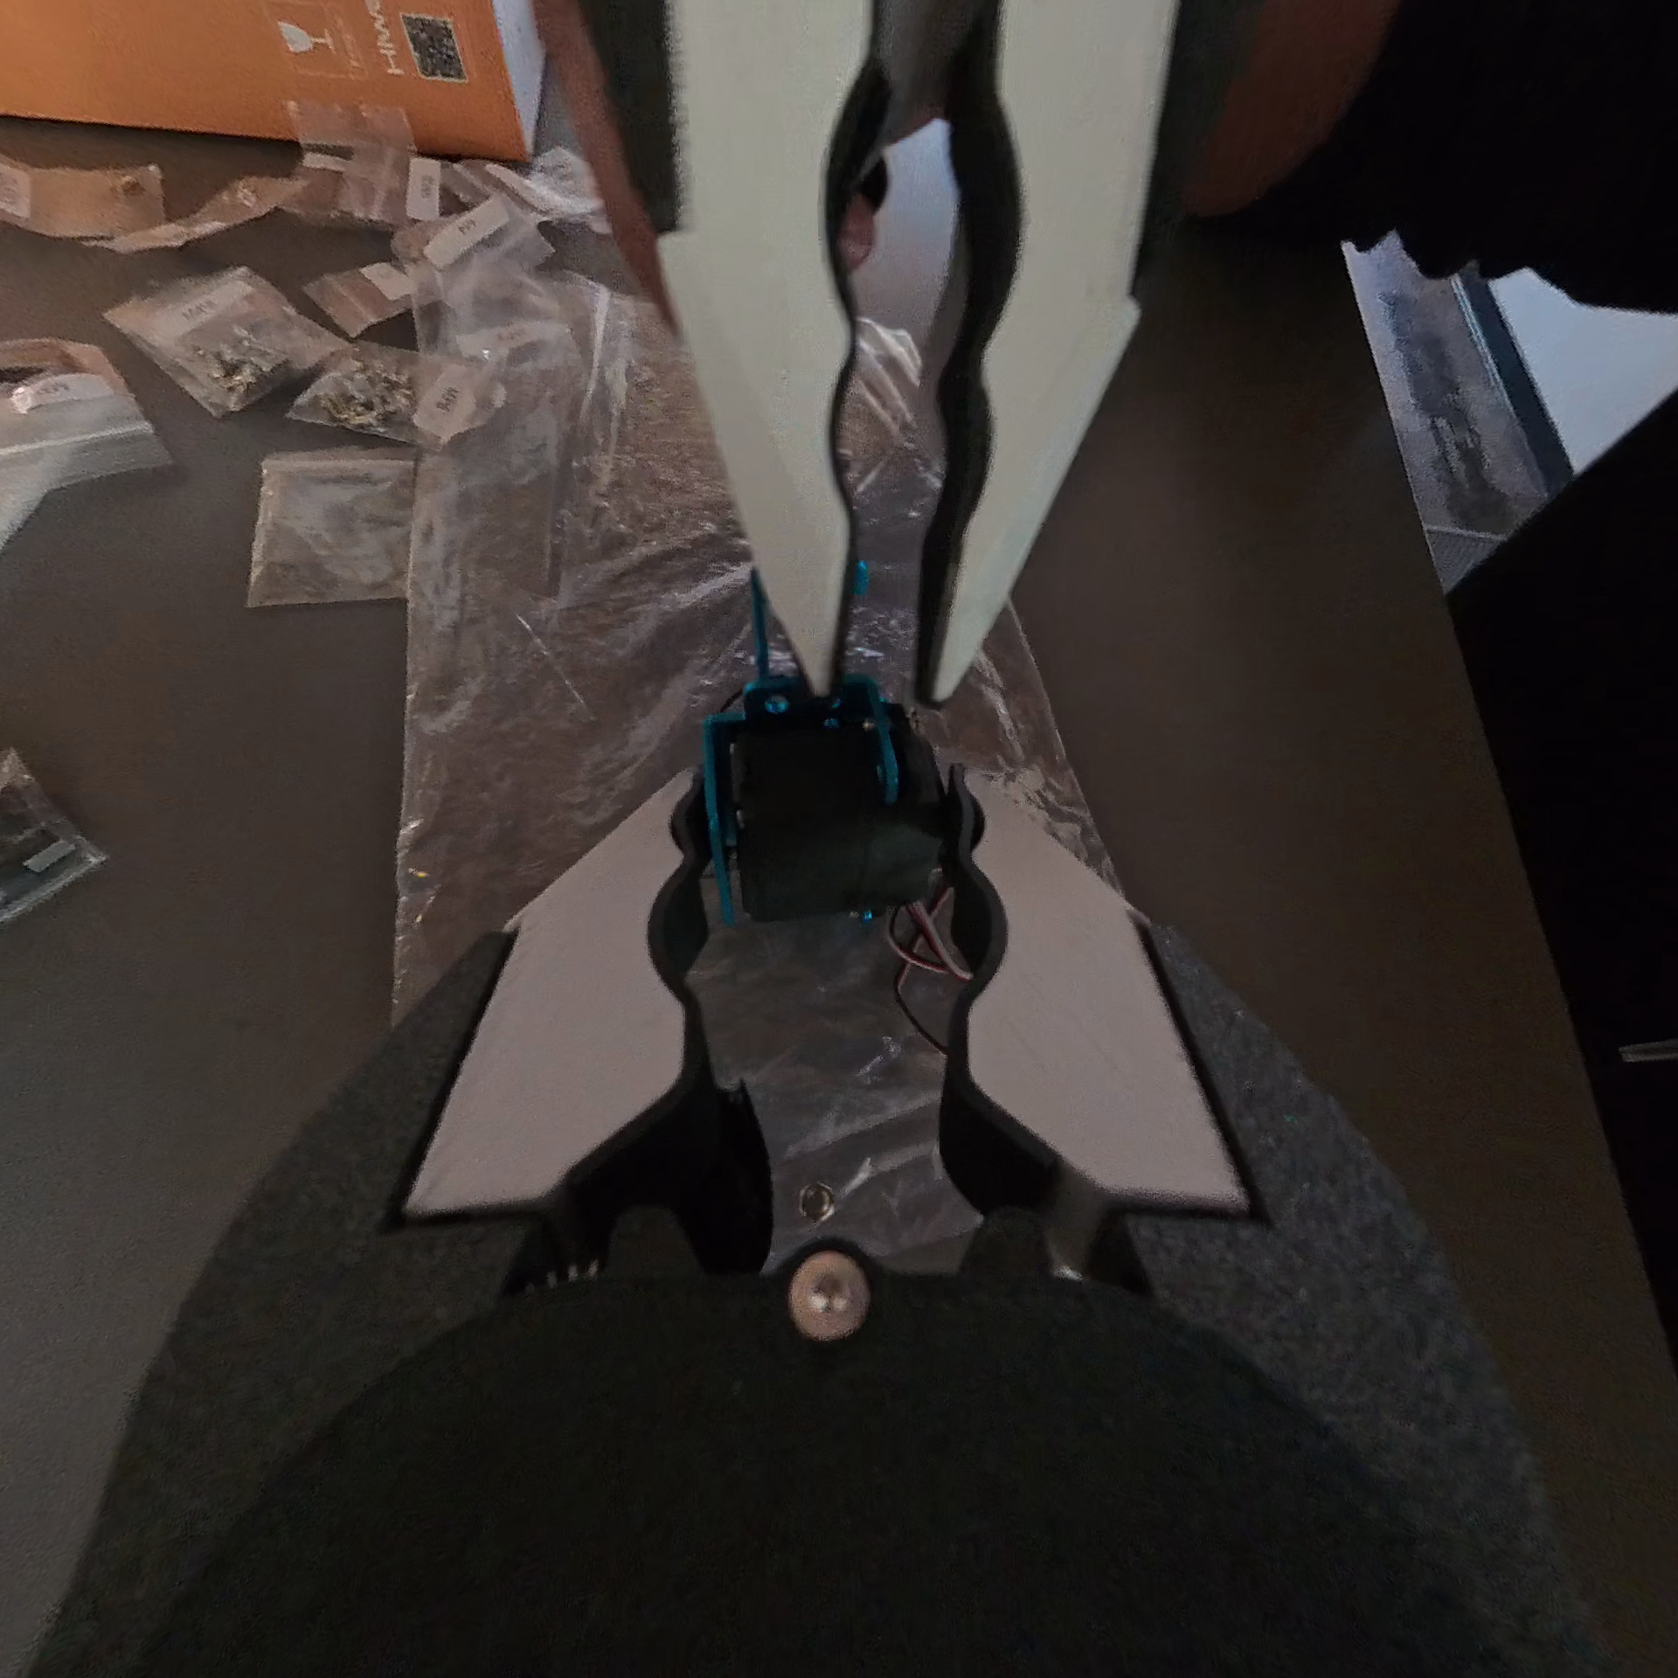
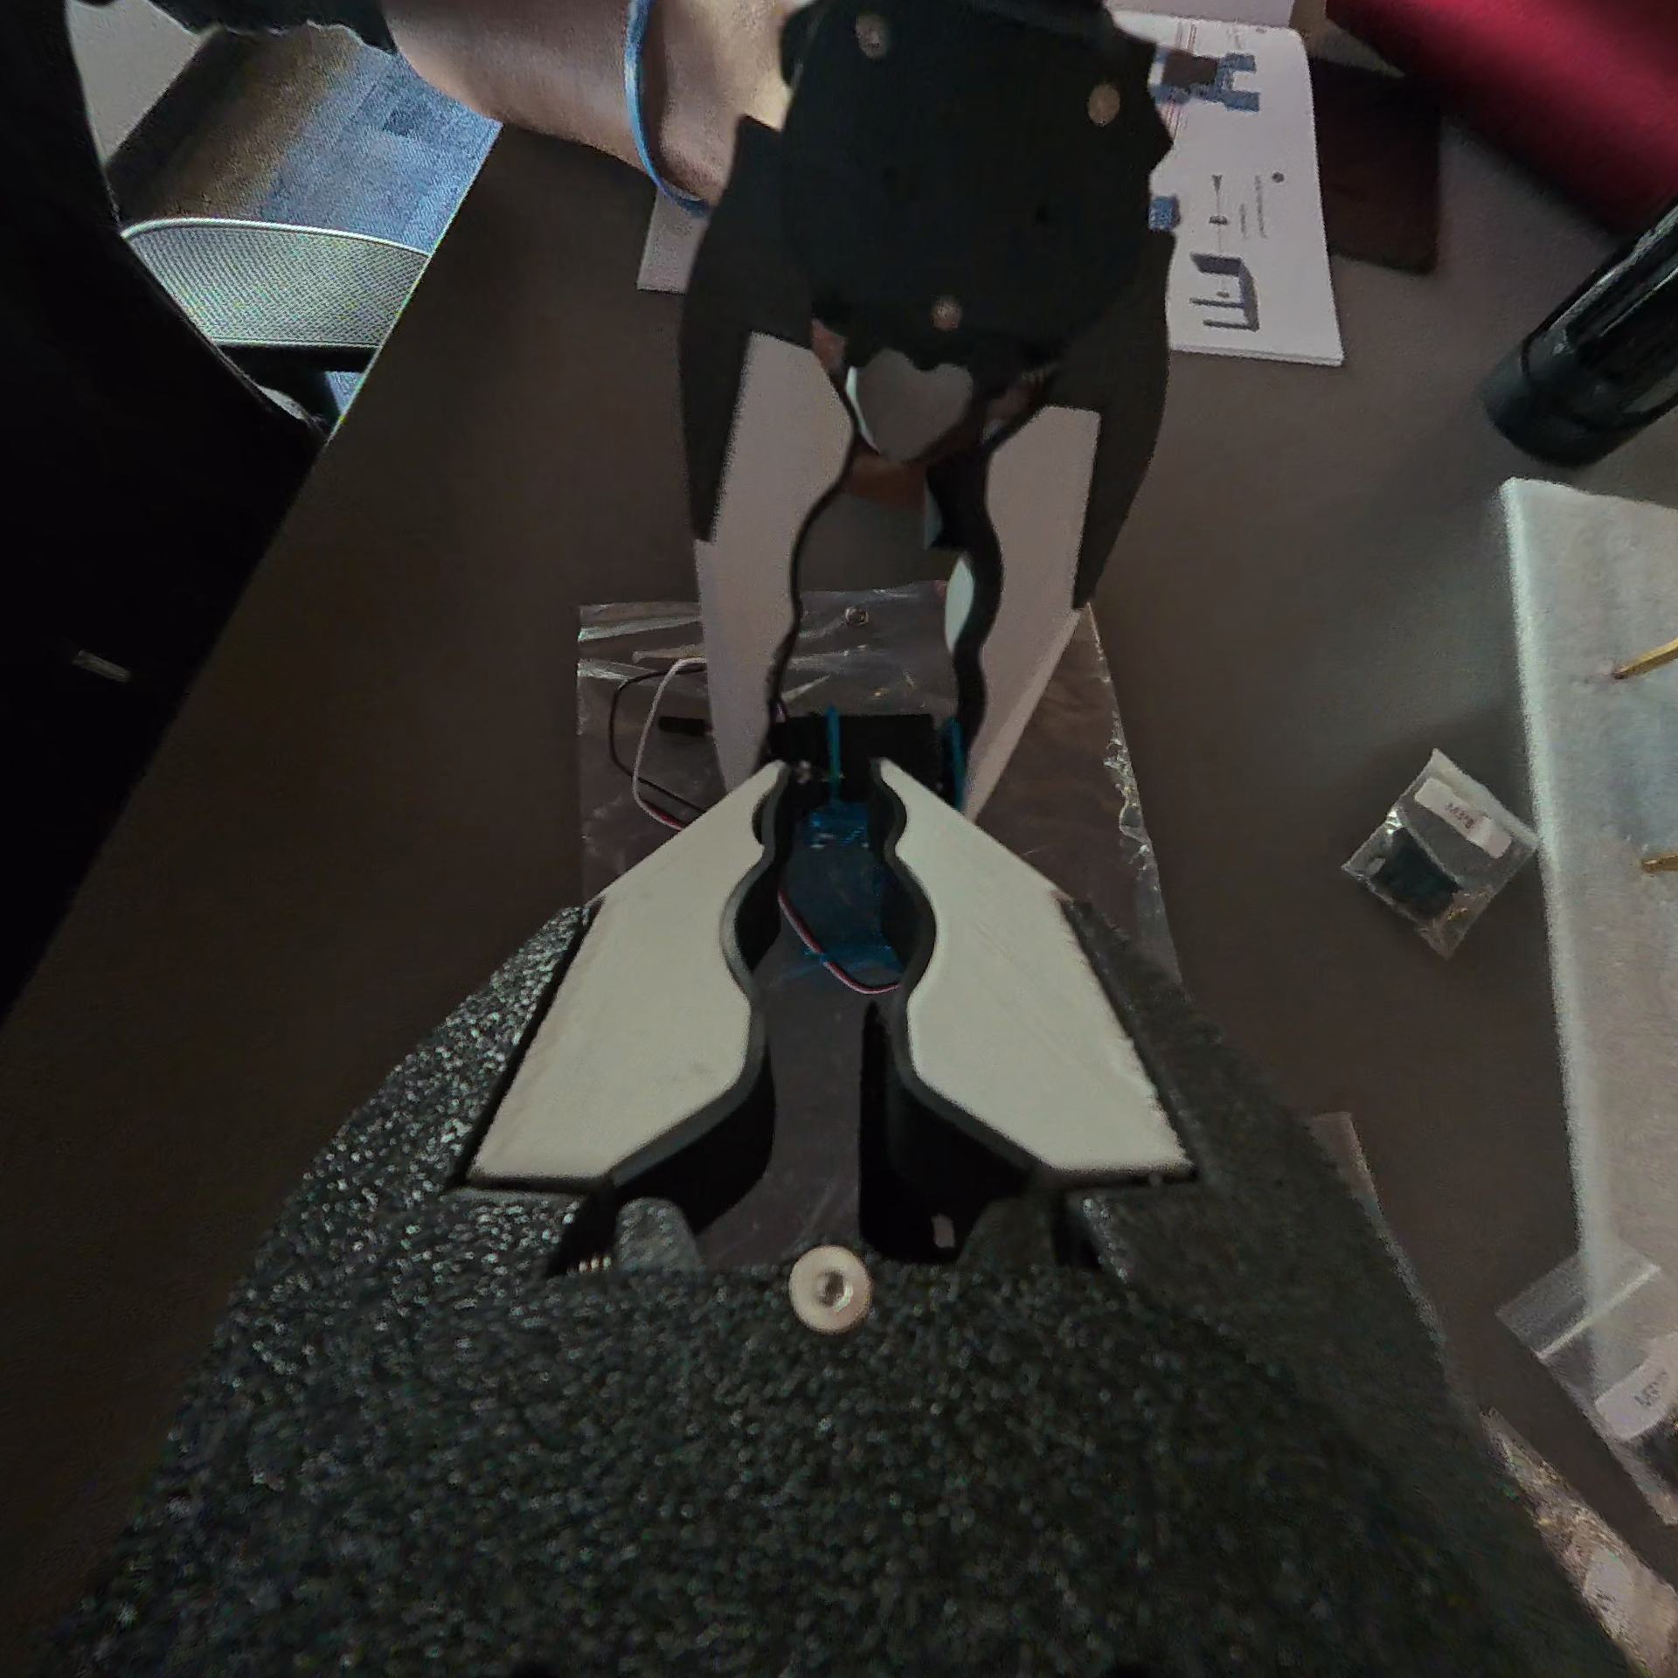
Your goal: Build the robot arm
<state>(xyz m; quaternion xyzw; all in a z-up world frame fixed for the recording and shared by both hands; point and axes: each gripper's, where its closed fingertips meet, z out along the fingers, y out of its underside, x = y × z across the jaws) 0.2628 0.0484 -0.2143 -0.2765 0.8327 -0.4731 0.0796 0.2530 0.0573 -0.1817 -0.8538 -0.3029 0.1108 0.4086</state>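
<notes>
Left gripper [image 1: 822,817]: white fingers, black wavy pads, speckled black body. Right gripper [image 2: 831,781]: same white, black. Boxy black servo motor [image 1: 835,826] in teal-blue metal bracket [image 1: 722,817], centre frame; red-white-black wires [image 1: 926,953]. Dark brown tabletop [image 1: 200,908]. Orange cardboard box [image 1: 263,64], upper left. Clear crinkled plastic sheet [image 1: 545,636], silvery glints.

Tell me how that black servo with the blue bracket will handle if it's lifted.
The black servo looks boxy and rigid, so it probably won't flex in the left tongs. Its thin blue bracket seems stiff but could snag. The loose wires will likely trail and drag on the crinkled plastic bag.
</notes>
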